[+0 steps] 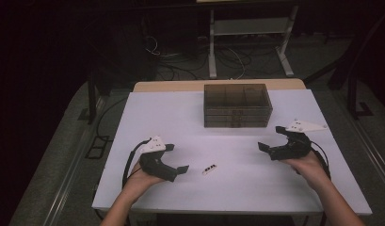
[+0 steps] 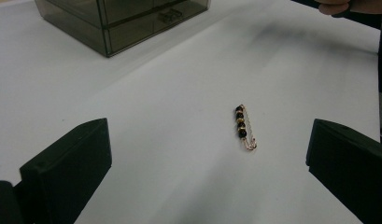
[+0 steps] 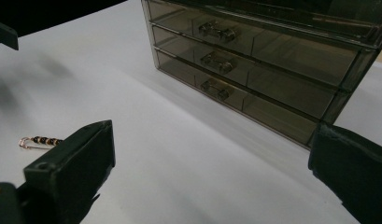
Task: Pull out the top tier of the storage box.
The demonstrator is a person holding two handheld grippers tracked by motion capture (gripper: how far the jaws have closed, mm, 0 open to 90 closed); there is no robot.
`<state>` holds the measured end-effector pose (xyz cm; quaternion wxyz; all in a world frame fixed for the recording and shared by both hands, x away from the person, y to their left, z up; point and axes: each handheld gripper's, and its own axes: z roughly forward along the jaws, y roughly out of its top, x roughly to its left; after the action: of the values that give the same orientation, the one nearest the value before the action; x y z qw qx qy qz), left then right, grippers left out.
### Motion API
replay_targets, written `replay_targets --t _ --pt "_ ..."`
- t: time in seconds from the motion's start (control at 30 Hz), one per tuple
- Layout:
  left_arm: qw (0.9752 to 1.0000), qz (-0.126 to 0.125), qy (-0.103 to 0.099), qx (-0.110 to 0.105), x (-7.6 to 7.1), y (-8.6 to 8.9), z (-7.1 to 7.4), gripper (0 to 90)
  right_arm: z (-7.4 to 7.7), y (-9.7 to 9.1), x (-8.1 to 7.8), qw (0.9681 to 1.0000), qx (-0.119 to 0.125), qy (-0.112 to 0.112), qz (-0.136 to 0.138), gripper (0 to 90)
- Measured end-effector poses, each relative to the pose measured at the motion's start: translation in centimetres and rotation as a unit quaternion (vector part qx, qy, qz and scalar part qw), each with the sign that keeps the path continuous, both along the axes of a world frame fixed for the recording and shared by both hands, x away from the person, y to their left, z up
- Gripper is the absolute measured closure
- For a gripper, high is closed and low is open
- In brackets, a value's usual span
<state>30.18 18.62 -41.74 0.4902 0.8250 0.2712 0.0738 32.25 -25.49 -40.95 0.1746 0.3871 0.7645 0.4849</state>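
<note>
A beaded pin (image 2: 244,127) lies flat on the white table (image 1: 256,183), just ahead of the left gripper (image 1: 180,162) — jaws wide apart, nothing between them. The right gripper (image 1: 270,139) hovers well apart to the right, jaws also spread, facing the smoky drawer box (image 3: 254,60) — its three drawers closed.

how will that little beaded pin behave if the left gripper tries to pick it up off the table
The beaded pin looks thin and lies flat on the smooth white table, so it may slide rather than lift. Its wire frame is probably stiff but bendable under a hard squeeze. The round beads might let it roll slightly between the wide-open left gripper fingers.
</note>
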Motion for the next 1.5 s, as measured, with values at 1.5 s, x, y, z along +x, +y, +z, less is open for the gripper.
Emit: replay_targets --t 1.5 --pt "1.0000 -0.001 0.005 -0.002 0.1 0.1 -0.2 0.0 0.1 2.0 3.3 0.9999 0.008 -0.004 -0.009 0.0"
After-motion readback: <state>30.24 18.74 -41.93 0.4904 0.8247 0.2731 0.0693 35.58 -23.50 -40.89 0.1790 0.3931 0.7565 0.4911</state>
